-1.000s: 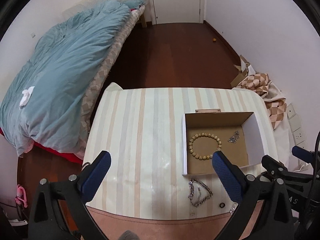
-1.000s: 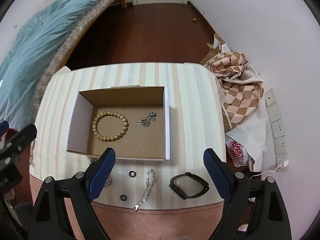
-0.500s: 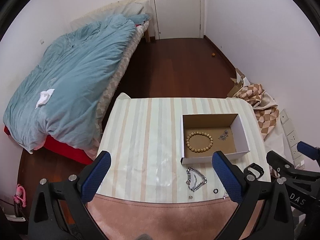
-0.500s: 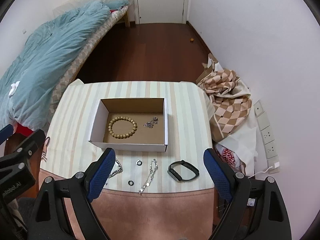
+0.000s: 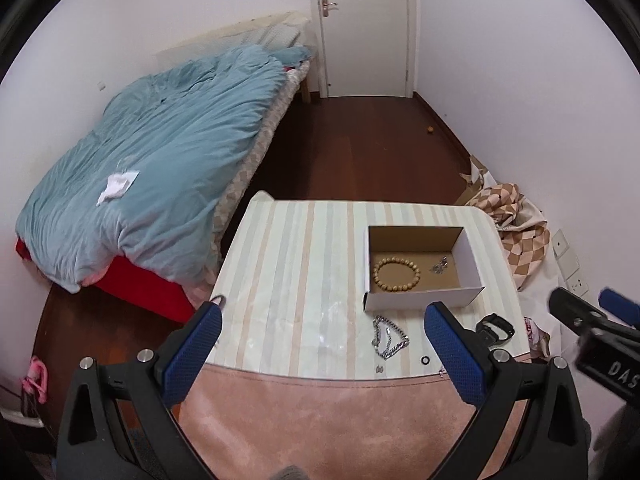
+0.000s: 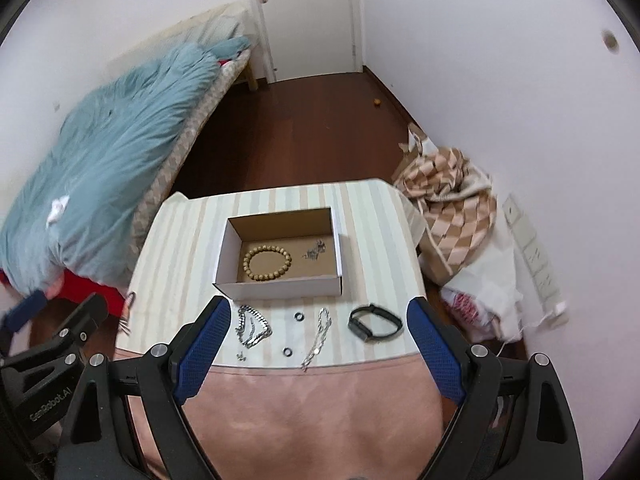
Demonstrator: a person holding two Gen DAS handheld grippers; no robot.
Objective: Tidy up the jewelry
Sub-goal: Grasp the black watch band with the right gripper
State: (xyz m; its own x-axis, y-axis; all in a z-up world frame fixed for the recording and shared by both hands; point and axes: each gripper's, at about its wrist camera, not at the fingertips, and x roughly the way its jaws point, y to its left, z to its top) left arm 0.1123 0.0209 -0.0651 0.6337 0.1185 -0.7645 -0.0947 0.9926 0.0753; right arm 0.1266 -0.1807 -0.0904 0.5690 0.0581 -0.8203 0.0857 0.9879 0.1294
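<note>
An open cardboard box (image 6: 280,286) (image 5: 420,300) stands on the striped table (image 6: 180,248) (image 5: 296,264). Inside lie a wooden bead bracelet (image 6: 267,263) (image 5: 396,274) and a small silver piece (image 6: 314,249) (image 5: 440,266). In front of the box lie a thick silver chain (image 6: 252,326) (image 5: 388,338), two black rings (image 6: 299,315) (image 6: 287,351), a thin silver chain (image 6: 318,338), a black band (image 6: 374,324) (image 5: 494,326) and a tiny stud (image 6: 241,356). My left gripper (image 5: 320,354) and right gripper (image 6: 316,354) are open, empty, held high and back from the table.
A pink cloth (image 6: 312,416) hangs over the table's near edge. A bed with a blue duvet (image 5: 152,176) lies left. Checked fabric and bags (image 6: 452,216) lie on the floor at the right, by the wall sockets (image 6: 536,256). A door (image 5: 360,28) is at the back.
Both grippers have risen and pulled back from the table, so the box and jewelry look smaller and farther. Both stay open and empty. The jewelry has not moved.
</note>
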